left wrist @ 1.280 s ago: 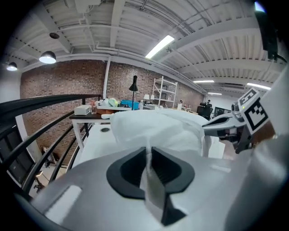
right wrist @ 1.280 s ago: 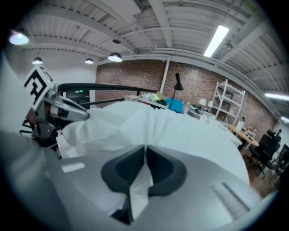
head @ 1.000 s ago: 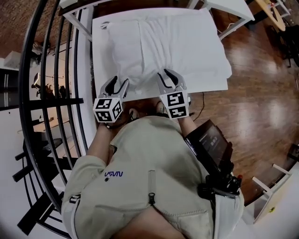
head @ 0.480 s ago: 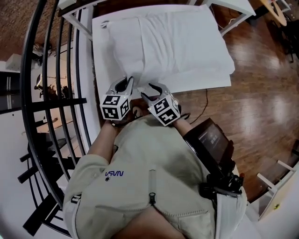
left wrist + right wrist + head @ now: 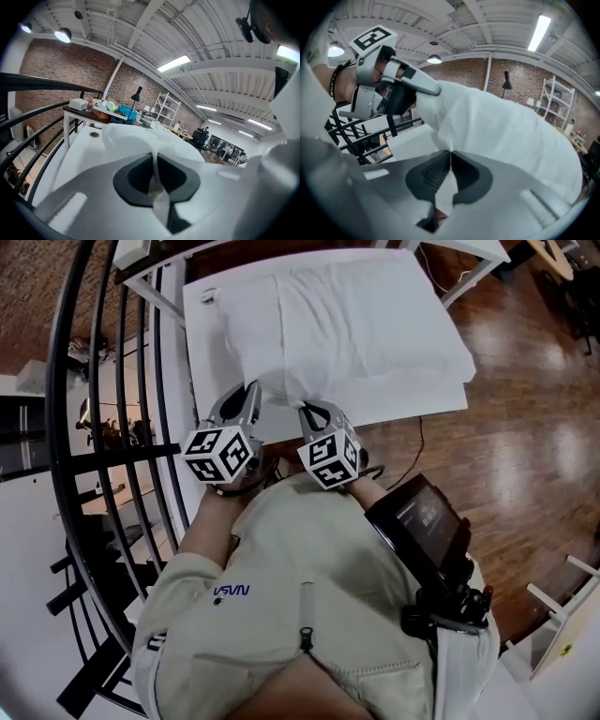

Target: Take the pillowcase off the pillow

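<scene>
Jaws on my left gripper (image 5: 154, 157) are pressing together on a thin fold of the pillowcase (image 5: 136, 138), which is running up between them; jaws on my right gripper (image 5: 450, 157) are doing the same, clamping a pleat of the same white fabric at the pillow's near end; both pairs have just been closing, so I am now holding cloth on each side rather than reaching for it. Compared with a moment ago, the two grippers are sitting closer together at the near edge of the pillow (image 5: 356, 320), and the left one is riding higher, lifting its pinch of fabric off the worktop (image 5: 200, 352); the pillow itself is lying across the white worktop ahead of me, still fully inside its case as far as I can tell. I am judging that the grasp is made and the stripping is only beginning; nothing is being peeled back yet, and I cannot tell whether this near end is the open one. Next I am expecting to draw the two pinches apart or toward me while the filling stays put; the folds are thin, so one may be slipping free if I am tugging too sharply.
</scene>
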Action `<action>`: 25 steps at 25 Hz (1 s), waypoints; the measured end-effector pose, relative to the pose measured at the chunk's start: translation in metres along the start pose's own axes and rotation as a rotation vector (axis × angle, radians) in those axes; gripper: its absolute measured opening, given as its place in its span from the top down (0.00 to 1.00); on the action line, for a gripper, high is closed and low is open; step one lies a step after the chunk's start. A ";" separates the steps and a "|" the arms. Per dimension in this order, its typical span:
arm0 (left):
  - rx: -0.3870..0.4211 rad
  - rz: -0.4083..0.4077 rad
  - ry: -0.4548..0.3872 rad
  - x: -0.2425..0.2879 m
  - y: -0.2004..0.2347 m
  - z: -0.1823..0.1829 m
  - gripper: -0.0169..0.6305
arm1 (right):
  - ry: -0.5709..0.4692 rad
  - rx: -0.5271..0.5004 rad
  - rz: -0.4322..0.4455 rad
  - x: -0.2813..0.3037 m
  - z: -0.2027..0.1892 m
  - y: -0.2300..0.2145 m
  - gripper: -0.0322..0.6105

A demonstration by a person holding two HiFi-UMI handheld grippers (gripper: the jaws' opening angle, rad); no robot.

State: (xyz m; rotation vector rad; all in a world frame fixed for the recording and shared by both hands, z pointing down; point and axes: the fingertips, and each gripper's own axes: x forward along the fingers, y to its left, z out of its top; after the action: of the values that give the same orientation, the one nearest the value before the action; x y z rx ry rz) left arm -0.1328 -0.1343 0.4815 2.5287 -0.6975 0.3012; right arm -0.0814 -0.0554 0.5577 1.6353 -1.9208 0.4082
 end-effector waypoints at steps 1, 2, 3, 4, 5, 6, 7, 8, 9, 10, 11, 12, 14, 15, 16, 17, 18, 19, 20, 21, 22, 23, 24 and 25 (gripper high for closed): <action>-0.008 0.011 -0.010 -0.002 0.006 0.003 0.95 | -0.001 0.015 -0.024 -0.004 -0.003 -0.006 0.93; -0.014 0.020 -0.020 -0.003 0.012 0.006 0.95 | -0.002 0.031 -0.052 -0.008 -0.006 -0.014 0.93; -0.021 0.028 -0.030 -0.004 0.017 0.009 0.95 | -0.002 0.048 -0.083 -0.012 -0.010 -0.023 0.93; -0.030 0.033 -0.041 -0.006 0.023 0.011 0.95 | -0.001 0.068 -0.116 -0.016 -0.015 -0.033 0.93; -0.041 0.036 -0.051 -0.007 0.028 0.013 0.95 | 0.001 0.092 -0.152 -0.020 -0.020 -0.044 0.93; -0.052 0.038 -0.059 -0.009 0.032 0.014 0.95 | 0.004 0.118 -0.189 -0.023 -0.026 -0.056 0.93; -0.062 0.039 -0.066 -0.010 0.036 0.014 0.95 | 0.010 0.143 -0.225 -0.027 -0.031 -0.068 0.93; -0.071 0.040 -0.072 -0.011 0.039 0.014 0.95 | 0.017 0.166 -0.260 -0.031 -0.037 -0.080 0.93; -0.081 0.042 -0.077 -0.013 0.041 0.014 0.95 | 0.025 0.187 -0.290 -0.034 -0.042 -0.091 0.93; -0.089 0.043 -0.080 -0.014 0.043 0.013 0.95 | 0.033 0.204 -0.315 -0.036 -0.047 -0.100 0.93; -0.094 0.045 -0.082 -0.014 0.045 0.011 0.95 | 0.043 0.218 -0.334 -0.037 -0.052 -0.108 0.93; -0.094 0.048 -0.079 -0.015 0.046 0.008 0.95 | 0.055 0.230 -0.347 -0.037 -0.058 -0.114 0.93; -0.082 0.060 -0.058 -0.015 0.048 -0.005 0.95 | 0.086 0.257 -0.355 -0.031 -0.070 -0.120 0.93; -0.086 0.067 -0.039 -0.015 0.050 -0.016 0.95 | 0.106 0.269 -0.349 -0.027 -0.076 -0.120 0.93; -0.105 0.074 -0.014 -0.015 0.054 -0.030 0.95 | 0.125 0.279 -0.340 -0.023 -0.082 -0.119 0.93; -0.137 0.081 0.014 -0.015 0.058 -0.046 0.95 | 0.143 0.285 -0.329 -0.019 -0.087 -0.117 0.93; -0.173 0.090 0.043 -0.015 0.063 -0.062 0.95 | 0.160 0.289 -0.318 -0.017 -0.092 -0.114 0.93; -0.201 0.103 0.068 -0.015 0.068 -0.075 0.95 | 0.175 0.287 -0.307 -0.015 -0.095 -0.111 0.93; -0.212 0.116 0.087 -0.015 0.071 -0.086 0.95 | 0.190 0.279 -0.298 -0.014 -0.096 -0.109 0.93; -0.207 0.128 0.100 -0.015 0.072 -0.092 0.95 | 0.203 0.269 -0.290 -0.014 -0.098 -0.107 0.93; -0.191 0.136 0.109 -0.015 0.072 -0.095 0.95 | 0.212 0.263 -0.284 -0.013 -0.099 -0.106 0.93; -0.175 0.140 0.114 -0.014 0.070 -0.096 0.95 | 0.218 0.267 -0.278 -0.012 -0.101 -0.106 0.93; -0.159 0.139 0.116 -0.012 0.069 -0.095 0.94 | 0.222 0.275 -0.272 -0.011 -0.103 -0.106 0.93; -0.147 0.132 0.114 -0.010 0.066 -0.094 0.94 | 0.226 0.283 -0.262 -0.009 -0.104 -0.106 0.93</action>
State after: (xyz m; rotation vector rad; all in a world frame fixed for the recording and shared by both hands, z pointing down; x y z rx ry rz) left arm -0.1839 -0.1311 0.5847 2.3119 -0.8130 0.4204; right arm 0.0463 -0.0097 0.6200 1.8997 -1.5108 0.7485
